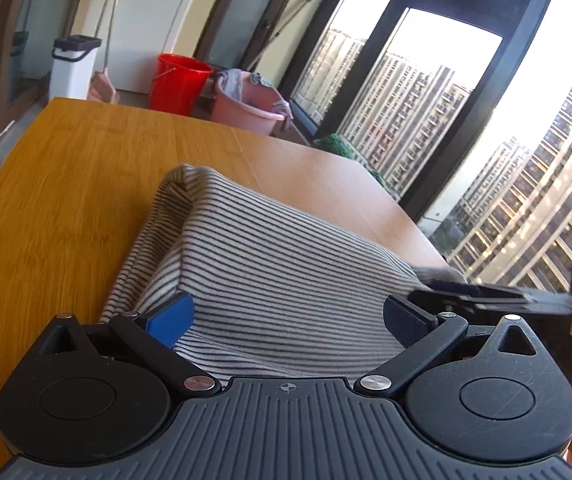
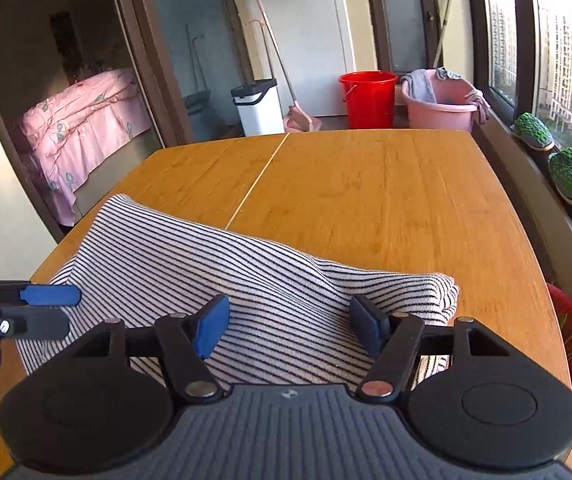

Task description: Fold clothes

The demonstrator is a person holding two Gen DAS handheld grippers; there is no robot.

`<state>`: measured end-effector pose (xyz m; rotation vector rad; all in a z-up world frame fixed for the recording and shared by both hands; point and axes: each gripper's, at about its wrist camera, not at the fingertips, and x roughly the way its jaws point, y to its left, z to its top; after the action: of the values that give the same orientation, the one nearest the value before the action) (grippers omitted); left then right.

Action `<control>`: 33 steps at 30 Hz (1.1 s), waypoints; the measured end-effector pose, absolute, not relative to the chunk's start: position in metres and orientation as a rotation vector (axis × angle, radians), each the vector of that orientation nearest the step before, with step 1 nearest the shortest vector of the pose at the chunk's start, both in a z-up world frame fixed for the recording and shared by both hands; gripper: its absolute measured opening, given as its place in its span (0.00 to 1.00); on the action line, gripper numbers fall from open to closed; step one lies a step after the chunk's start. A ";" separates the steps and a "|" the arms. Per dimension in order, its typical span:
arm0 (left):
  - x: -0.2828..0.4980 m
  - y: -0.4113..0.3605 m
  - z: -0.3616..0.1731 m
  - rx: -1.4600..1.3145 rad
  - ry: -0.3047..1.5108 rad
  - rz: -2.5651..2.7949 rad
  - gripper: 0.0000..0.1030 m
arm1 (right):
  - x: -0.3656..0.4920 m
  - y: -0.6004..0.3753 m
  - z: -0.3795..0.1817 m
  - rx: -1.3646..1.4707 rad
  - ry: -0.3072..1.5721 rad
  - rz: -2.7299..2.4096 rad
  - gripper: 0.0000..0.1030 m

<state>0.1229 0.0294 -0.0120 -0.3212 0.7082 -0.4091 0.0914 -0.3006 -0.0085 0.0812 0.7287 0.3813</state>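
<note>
My black-and-white striped knit garment [image 2: 246, 276] lies folded on the bamboo tabletop [image 2: 386, 192], directly beneath my left tongs [image 1: 288, 320] and right tongs [image 2: 290, 326], both parted, gripping nothing.

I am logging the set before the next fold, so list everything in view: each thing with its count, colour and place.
striped garment: one, white with dark stripes, folded at the near table edge
table: one, wooden, under the garment
bucket: one, red, on the floor beyond the table
basin: one, pink, cloths draped on it, right of the bucket
bin: one, white with black lid, left of the bucket
slippers: two, green, on the window ledge
bed cover: one, pink, in the room at left
left gripper: open, over the garment
right gripper: open, over the garment
</note>
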 end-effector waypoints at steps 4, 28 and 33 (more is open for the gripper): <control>0.117 0.038 0.004 -0.343 0.685 -0.371 1.00 | 0.061 -0.293 -0.008 0.044 0.743 0.406 0.87; 0.116 -0.005 -0.011 -0.047 0.762 -0.439 1.00 | 0.023 -0.327 -0.023 0.130 0.733 0.429 0.73; 0.149 0.026 0.010 -0.216 0.738 -0.409 1.00 | -0.002 -0.296 0.002 0.028 0.636 0.499 0.73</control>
<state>0.1493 0.0256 0.0100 -0.2162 0.7384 -0.4085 -0.0019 -0.2957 0.0015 0.0282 0.6364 0.4989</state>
